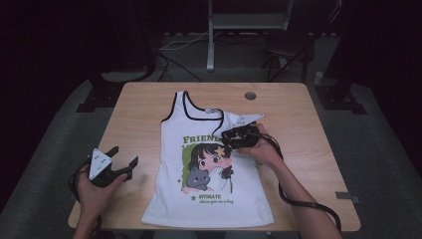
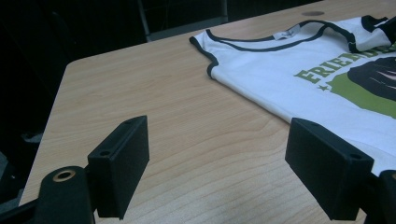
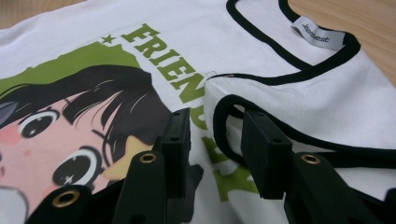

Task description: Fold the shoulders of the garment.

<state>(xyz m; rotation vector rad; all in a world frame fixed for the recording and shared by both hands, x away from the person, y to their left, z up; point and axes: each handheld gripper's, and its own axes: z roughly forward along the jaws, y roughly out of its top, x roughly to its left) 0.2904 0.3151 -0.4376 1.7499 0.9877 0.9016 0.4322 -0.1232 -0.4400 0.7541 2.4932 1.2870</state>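
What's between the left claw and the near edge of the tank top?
Nothing visible. The left claw stands open over bare table, and only wood grain lies between it and the tank top. The right claw sits on the folded strap.

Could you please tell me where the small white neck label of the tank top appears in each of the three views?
High view: the small white neck label lies just inside the black-trimmed neckline, above centre, left of the right claw.
Left gripper view: it shows near the top edge, right of centre.
Right gripper view: it sits upper right.
Shared landmark: the green FRIEND lettering on the white printed tank top, just below the label.
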